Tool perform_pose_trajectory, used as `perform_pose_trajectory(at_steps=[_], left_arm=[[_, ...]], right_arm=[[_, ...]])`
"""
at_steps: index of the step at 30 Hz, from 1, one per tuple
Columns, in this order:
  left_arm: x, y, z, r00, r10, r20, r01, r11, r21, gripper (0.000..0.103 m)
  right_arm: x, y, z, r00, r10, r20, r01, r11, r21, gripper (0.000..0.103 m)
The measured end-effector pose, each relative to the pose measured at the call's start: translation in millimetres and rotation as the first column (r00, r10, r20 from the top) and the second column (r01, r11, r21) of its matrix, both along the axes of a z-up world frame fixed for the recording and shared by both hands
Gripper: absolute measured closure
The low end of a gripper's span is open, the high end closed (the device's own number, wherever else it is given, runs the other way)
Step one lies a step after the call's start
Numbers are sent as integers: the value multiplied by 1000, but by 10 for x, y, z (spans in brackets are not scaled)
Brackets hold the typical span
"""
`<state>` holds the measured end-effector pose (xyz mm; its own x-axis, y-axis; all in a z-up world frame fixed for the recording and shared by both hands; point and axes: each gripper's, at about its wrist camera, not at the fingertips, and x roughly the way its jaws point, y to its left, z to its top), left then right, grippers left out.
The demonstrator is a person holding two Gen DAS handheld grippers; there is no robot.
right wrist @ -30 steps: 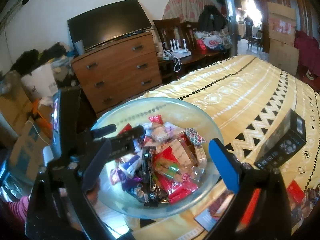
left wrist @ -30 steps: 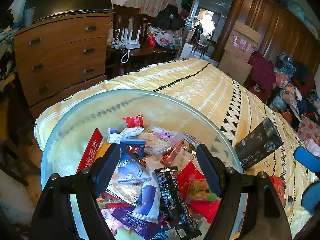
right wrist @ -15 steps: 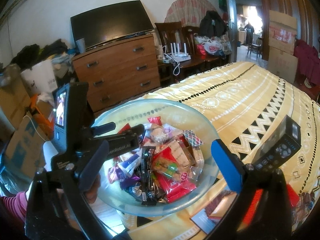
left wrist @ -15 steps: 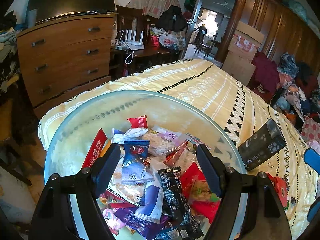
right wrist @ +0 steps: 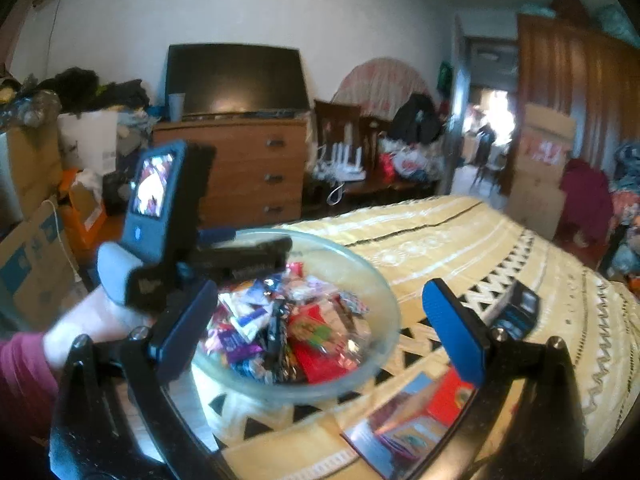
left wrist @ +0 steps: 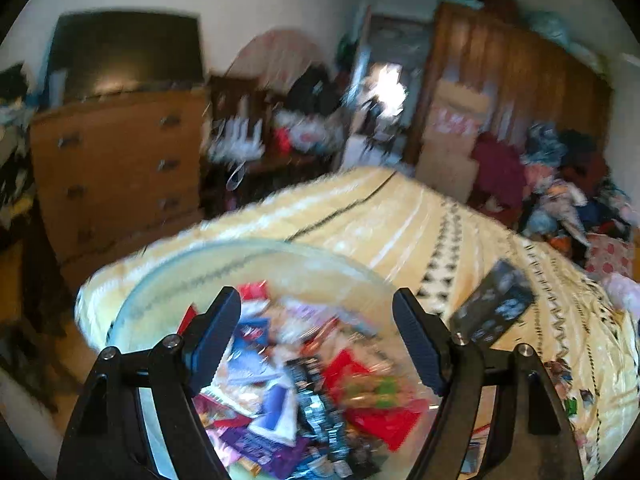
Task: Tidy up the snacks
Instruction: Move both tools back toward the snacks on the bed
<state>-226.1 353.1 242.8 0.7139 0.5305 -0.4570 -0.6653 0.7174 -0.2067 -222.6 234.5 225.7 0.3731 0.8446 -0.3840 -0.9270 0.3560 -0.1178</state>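
Both rigs have pulled back and up vs half a sec ago; the glass bowl (left wrist: 168, 280) now sits lower in the left view, which is motion-blurred. Left gripper (left wrist: 316, 340) hangs over the bowl w/ fingers wide apart, holding nothing, prob lined up to pick from the pile. Right gripper (right wrist: 320, 328) is likewise spread wide and empty, w/ the bowl (right wrist: 384, 344) framed between its fingers. Bowl rests near the edge of the yellow patterned bed (right wrist: 460, 240) and holds mixed snack packets (right wrist: 292, 328): red, purple, black, clear wrappers, unsorted. Just beside it lie flat red packets (right wrist: 424, 412); farther out, a black box (right wrist: 518, 312). Beyond: dresser (right wrist: 248, 176), TV.
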Motion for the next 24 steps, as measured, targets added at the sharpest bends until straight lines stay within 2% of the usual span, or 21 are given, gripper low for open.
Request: perform_pose_trajectory(at_steps=[3,7,8,9,11,13,16,19,22,24], left_arm=[[-50,-334,171,995,-80,54,74,993,94,20],[-53,-889,340,976,-202,78,182,960,215,19],[-44,-1007,358,971,-225,81,201,952,232,15],[-15,-1157,356,962,-263,79,237,940,244,6],[76,-1377,328,944,-324,64,299,922,247,6],[198,-1602,255,923,-383,32,365,900,240,6],[427,-1979,95,877,-479,-30,475,855,208,6],[686,-2348,-125,808,-582,-89,589,799,121,6],[904,-2678,-391,740,-657,-145,667,744,37,6],[1031,-2821,-558,708,-687,-165,692,721,-34,8]], right_arm=[[-49,-340,-73,999,-48,21,47,998,31,0],[-42,-874,-287,991,-134,-1,134,991,21,0],[-25,-1003,-358,986,-169,-8,169,986,2,0],[-10,-1152,-450,977,-210,-17,210,977,-21,0],[50,-1437,-623,961,-270,-66,266,962,-64,0],[125,-1739,-811,929,-347,-130,333,935,-118,0],[211,-2154,-1083,877,-441,-189,409,893,-188,0],[313,-2451,-1310,832,-498,-245,446,863,-239,2],[483,-2765,-1462,795,-523,-308,467,851,-239,8],[655,-2885,-1556,770,-530,-356,469,848,-248,13]])
